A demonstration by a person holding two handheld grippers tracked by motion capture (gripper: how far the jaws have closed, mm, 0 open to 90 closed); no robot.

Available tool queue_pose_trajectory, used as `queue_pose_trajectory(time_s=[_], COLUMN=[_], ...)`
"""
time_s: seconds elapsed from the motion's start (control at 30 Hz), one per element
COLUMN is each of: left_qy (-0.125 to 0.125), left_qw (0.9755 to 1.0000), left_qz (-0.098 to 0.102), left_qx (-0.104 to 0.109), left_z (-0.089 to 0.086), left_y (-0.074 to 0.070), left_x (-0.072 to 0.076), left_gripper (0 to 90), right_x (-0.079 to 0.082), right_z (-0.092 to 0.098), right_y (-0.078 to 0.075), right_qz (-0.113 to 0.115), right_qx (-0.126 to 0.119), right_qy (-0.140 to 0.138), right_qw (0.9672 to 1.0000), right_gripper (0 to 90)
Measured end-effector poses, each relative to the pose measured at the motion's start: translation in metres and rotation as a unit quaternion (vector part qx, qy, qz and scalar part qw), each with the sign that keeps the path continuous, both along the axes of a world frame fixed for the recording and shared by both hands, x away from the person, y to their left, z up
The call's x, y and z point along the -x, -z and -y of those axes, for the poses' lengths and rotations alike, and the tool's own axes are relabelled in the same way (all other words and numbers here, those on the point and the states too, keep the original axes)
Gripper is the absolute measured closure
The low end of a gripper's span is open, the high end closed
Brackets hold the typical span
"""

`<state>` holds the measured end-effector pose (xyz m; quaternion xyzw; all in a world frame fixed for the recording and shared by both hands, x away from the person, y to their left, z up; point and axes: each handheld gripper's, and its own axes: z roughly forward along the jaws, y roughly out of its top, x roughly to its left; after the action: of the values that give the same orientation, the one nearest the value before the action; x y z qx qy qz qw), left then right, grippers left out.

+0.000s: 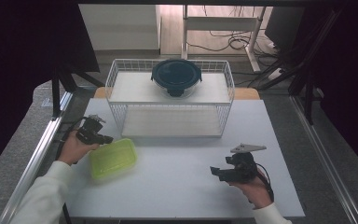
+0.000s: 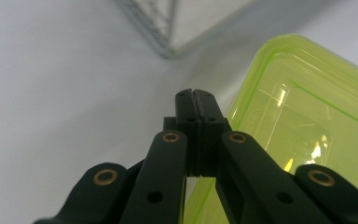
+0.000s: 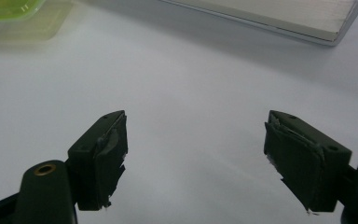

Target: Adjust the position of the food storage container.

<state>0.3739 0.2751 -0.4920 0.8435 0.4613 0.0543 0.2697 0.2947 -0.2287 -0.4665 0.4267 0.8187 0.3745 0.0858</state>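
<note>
A lime-green rectangular container (image 1: 113, 159) with its lid on lies on the white table (image 1: 182, 186) at the left. My left gripper (image 1: 106, 139) rests just off its far left corner. In the left gripper view the black jaws of the left gripper (image 2: 196, 95) are pressed together with nothing between them, and the green container (image 2: 307, 126) sits right beside them. My right gripper (image 1: 217, 173) hovers at the front right, pointing left. Its pads (image 3: 103, 154) are wide apart over bare table, so the right gripper (image 3: 196, 156) holds nothing.
A white two-level wire rack (image 1: 170, 95) stands at the back centre of the table. A round dark-blue lidded bowl (image 1: 176, 77) sits on its top shelf. The rack's lower shelf (image 3: 279, 16) and the green container (image 3: 9, 9) lie ahead of the right gripper.
</note>
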Motion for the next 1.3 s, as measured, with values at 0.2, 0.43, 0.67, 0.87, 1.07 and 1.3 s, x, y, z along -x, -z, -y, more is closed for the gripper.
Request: queue_pose_trajectory(time_s=[0.2, 0.43, 0.67, 0.87, 1.07, 1.3], left_qy=[0.039, 0.068, 0.046, -0.025, -0.113, -0.156], left_qw=[0.9992, 0.9976, 0.9989, 0.9993, 0.993, 0.9868], left_qz=[-0.005, -0.007, 0.0, 0.025, 0.034, 0.02], left_qx=[-0.006, -0.007, -0.004, -0.005, 0.011, 0.037], left_z=[0.02, 0.038, 0.034, 0.009, -0.017, -0.04], left_y=[0.0, 0.0, -0.002, -0.019, -0.028, -0.015], left_x=[0.009, 0.018, 0.018, 0.035, 0.066, 0.099], left_gripper=[90.0, 90.0, 90.0, 90.0, 90.0, 90.0], right_x=[0.001, 0.001, 0.001, 0.001, 0.002, 0.002], right_z=[-0.001, -0.002, -0.002, 0.0, -0.001, -0.006], right_y=[0.0, 0.001, 0.001, 0.0, 0.0, 0.001], right_qz=[0.0, -0.002, 0.0, 0.001, -0.001, -0.002], right_qx=[0.0, 0.001, 0.0, 0.0, -0.002, 0.001], right_qy=[-0.001, -0.002, 0.0, -0.001, -0.001, -0.008], right_qw=[1.0, 1.0, 1.0, 1.0, 1.0, 1.0], right_gripper=[21.1, 21.1, 21.2, 21.2, 21.1, 21.1])
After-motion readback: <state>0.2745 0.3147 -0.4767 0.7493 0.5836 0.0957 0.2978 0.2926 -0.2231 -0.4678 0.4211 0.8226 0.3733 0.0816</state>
